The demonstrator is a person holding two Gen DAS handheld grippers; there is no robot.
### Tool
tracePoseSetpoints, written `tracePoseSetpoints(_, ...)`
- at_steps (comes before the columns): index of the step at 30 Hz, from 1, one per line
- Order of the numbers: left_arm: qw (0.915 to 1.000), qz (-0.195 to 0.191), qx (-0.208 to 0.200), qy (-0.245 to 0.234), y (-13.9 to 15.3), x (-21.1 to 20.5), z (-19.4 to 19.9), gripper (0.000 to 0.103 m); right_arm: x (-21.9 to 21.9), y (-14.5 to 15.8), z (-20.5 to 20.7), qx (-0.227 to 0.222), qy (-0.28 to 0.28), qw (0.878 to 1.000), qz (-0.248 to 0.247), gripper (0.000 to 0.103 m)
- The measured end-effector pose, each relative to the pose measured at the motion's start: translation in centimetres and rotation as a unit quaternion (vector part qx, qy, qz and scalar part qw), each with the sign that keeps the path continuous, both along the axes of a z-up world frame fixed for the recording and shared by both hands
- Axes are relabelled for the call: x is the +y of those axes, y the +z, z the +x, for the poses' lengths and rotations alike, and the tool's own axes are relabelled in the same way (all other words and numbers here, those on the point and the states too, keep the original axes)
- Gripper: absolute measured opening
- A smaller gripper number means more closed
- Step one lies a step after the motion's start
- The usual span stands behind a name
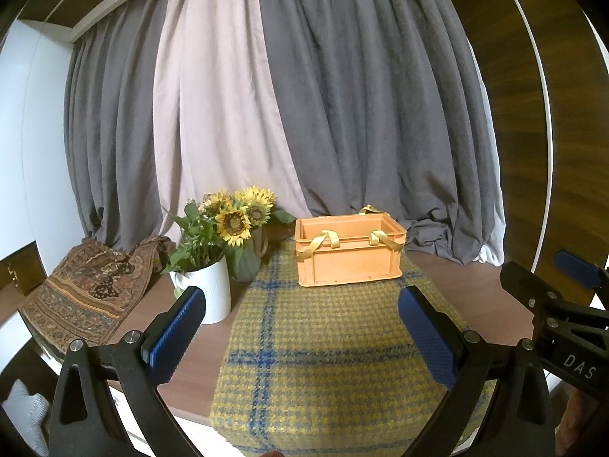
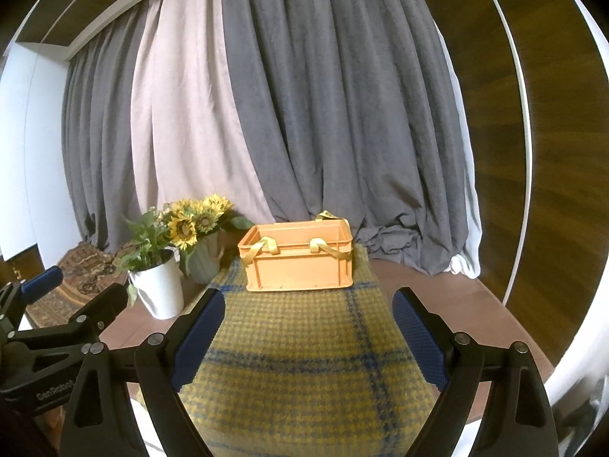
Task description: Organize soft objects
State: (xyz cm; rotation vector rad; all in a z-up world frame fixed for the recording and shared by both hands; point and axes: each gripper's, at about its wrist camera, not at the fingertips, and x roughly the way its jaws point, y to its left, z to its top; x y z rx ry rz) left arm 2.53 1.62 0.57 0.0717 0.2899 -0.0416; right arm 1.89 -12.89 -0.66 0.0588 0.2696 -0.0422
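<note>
An orange plastic crate (image 1: 348, 253) stands on a yellow and blue plaid cloth (image 1: 327, 346) at the far side of the table. Yellow fabric straps (image 1: 323, 242) hang over its front rim. The crate also shows in the right wrist view (image 2: 298, 257), with the straps (image 2: 266, 247) and the cloth (image 2: 304, 373). My left gripper (image 1: 300, 327) is open and empty, held above the near part of the cloth. My right gripper (image 2: 308, 331) is open and empty, beside it to the right. The crate's inside is hidden.
A white pot of sunflowers (image 1: 205, 293) and a green vase (image 1: 245, 262) stand left of the crate. A patterned brown fabric (image 1: 87, 293) lies at the far left. Grey and pink curtains (image 1: 304, 95) hang behind. The brown table (image 1: 475, 297) shows right of the cloth.
</note>
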Motion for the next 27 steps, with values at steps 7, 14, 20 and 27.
tracePoseSetpoints(7, 1.0, 0.0, -0.003, 0.002, 0.01, -0.09, -0.4, 0.103, 0.07, 0.12, -0.61, -0.006, 0.0, 1.0, -0.003, 0.091)
tracePoseSetpoints(14, 0.9999, 0.004, -0.012, 0.002, 0.26, -0.36, -0.84, 0.103, -0.37, 0.18, -0.83, -0.007, -0.001, 1.0, -0.003, 0.091)
tracePoseSetpoints(20, 0.9999, 0.005, -0.011, -0.001, 0.44, -0.78, -0.76, 0.103, -0.61, 0.31, -0.97, -0.01, -0.004, 1.0, -0.003, 0.091)
tracePoseSetpoints(27, 0.9999, 0.007, -0.01, -0.004, 0.42, -0.97, -0.73, 0.103, -0.73, 0.37, -1.06, -0.01, -0.006, 1.0, -0.003, 0.091)
